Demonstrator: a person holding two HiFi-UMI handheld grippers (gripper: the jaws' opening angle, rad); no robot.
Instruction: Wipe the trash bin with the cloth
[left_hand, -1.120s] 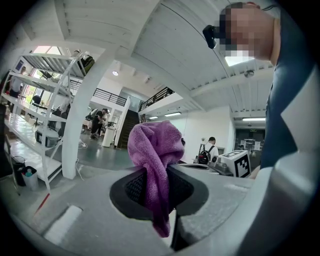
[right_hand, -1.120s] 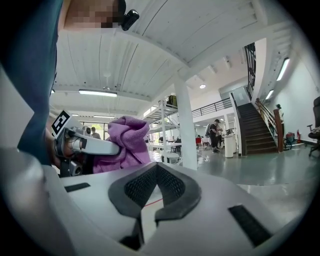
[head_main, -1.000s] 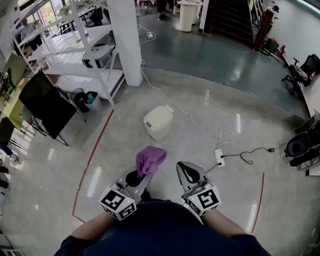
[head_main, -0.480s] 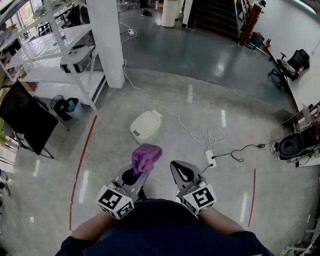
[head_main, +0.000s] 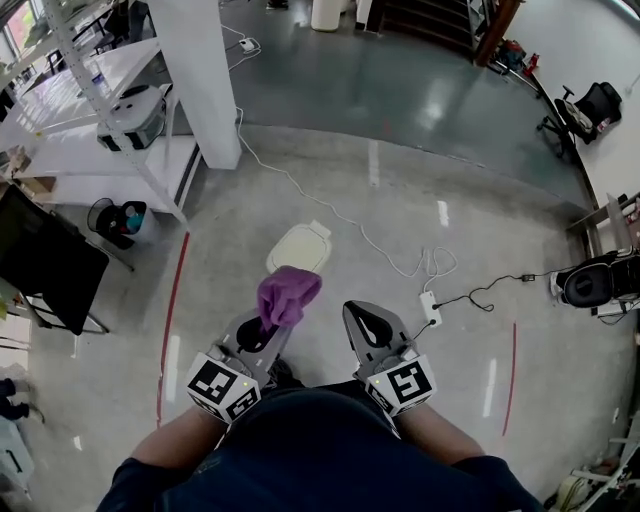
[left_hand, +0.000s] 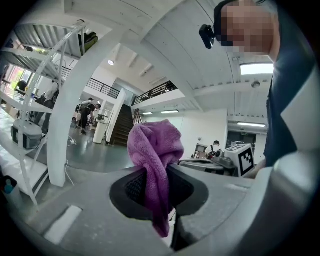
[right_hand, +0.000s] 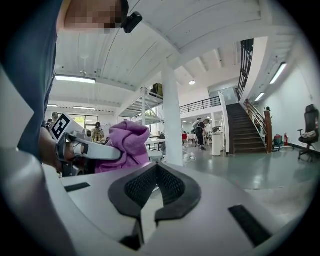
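In the head view the left gripper (head_main: 262, 326) sits at lower centre-left of the frame, and its own view shows the left gripper (left_hand: 157, 189) with jaws clamped on a purple terry cloth (left_hand: 154, 150). The cloth rises in a bunched lump above the pads and a tail hangs below them. The right gripper (head_main: 368, 326) is just right of it at lower centre. In the right gripper view the right gripper (right_hand: 156, 186) has its jaws together with nothing between them, and the cloth (right_hand: 125, 145) shows at mid-left.

The cream-white plastic trash bin (head_main: 300, 246) stands lid-closed on the polished grey floor (head_main: 470, 240) at the centre of the head view. A second ago a strip of bare floor separated it from the cloth. Now the cloth (head_main: 288, 293) overlaps the bin's lower edge in the picture; whether they touch cannot be told.

The surroundings have shifted as well. The white square pillar (head_main: 195, 70) has slid from top centre towards the upper left. The red floor line (head_main: 172, 310) has moved left. The white power strip (head_main: 429, 307) remains right of the right gripper. Both grippers keep the same grip as before.
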